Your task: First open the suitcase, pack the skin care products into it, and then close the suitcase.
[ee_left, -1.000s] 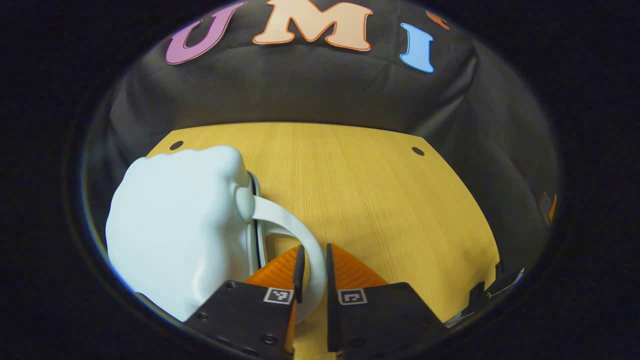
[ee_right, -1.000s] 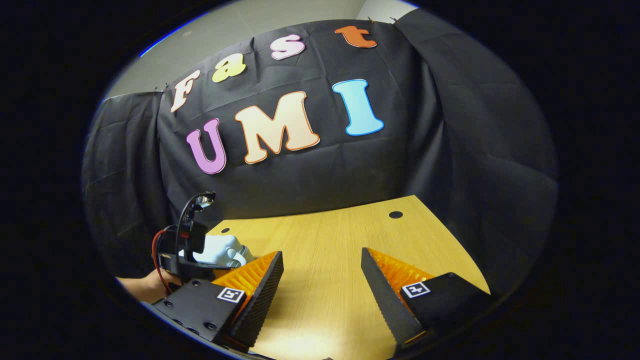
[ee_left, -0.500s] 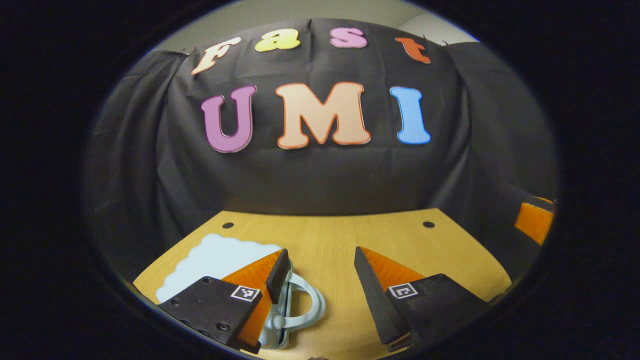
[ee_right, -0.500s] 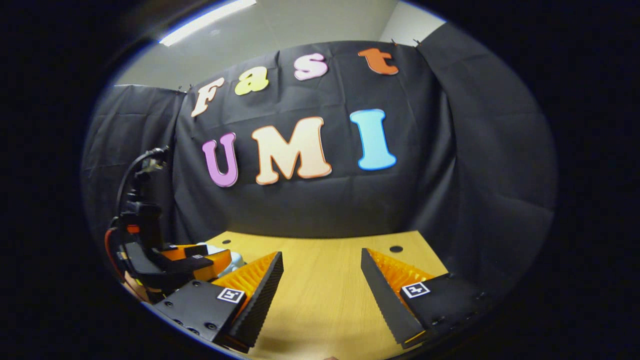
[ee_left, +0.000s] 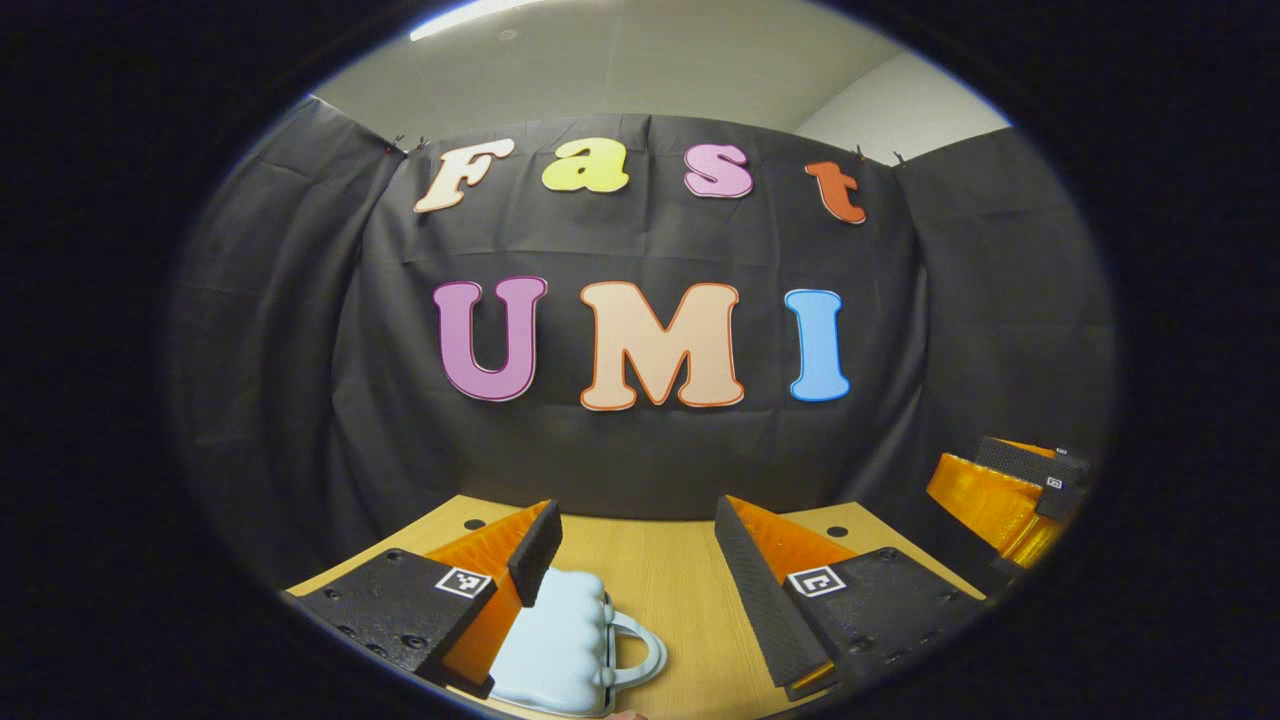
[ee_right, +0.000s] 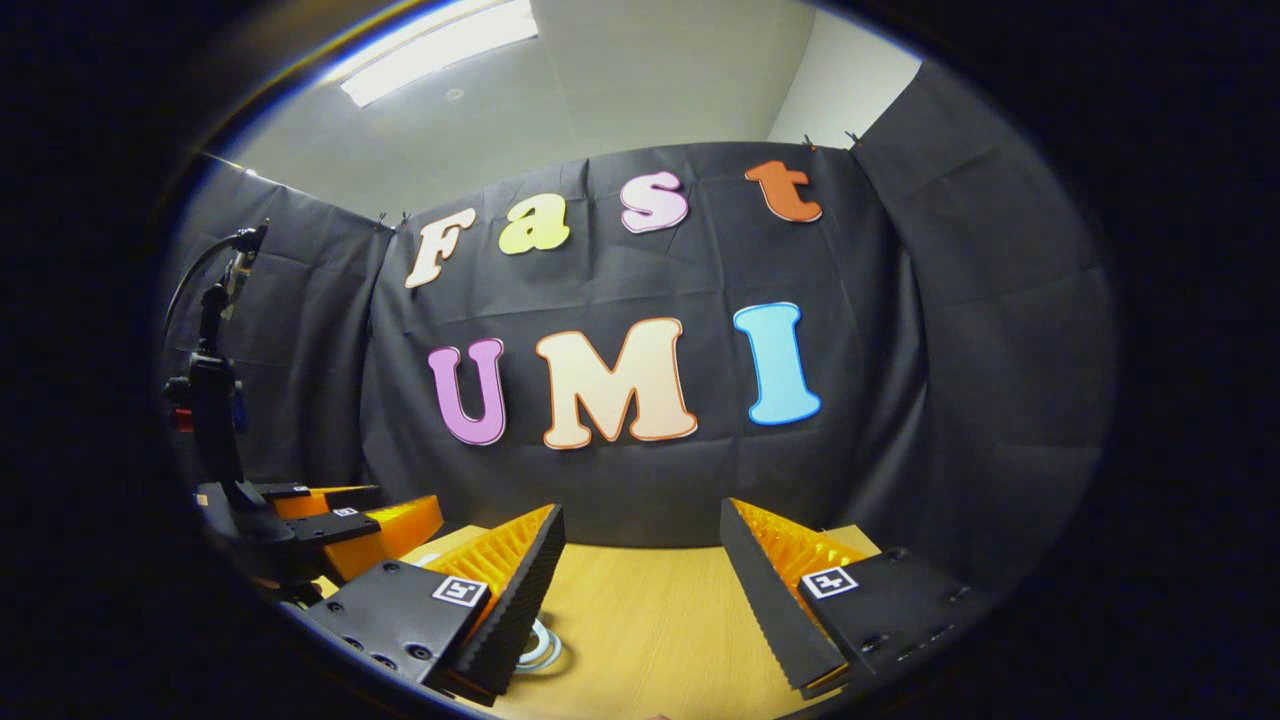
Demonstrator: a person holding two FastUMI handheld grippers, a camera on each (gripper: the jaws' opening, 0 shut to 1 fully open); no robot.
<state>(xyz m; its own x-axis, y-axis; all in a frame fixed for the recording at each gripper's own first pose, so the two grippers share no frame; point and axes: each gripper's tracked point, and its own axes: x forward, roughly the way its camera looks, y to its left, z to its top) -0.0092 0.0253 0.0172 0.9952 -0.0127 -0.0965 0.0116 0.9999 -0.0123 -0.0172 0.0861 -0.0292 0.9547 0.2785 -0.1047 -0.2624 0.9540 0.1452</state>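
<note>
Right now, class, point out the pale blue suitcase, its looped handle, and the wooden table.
pale blue suitcase (ee_left: 548,640), left gripper view, ridged shell
looped handle (ee_left: 645,655), left gripper view, outer curve
wooden table (ee_right: 650,630), right gripper view, bare top

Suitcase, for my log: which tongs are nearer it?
The left tongs: the pale blue suitcase lies just below their open fingers; the right tongs hang off to its side.
</note>
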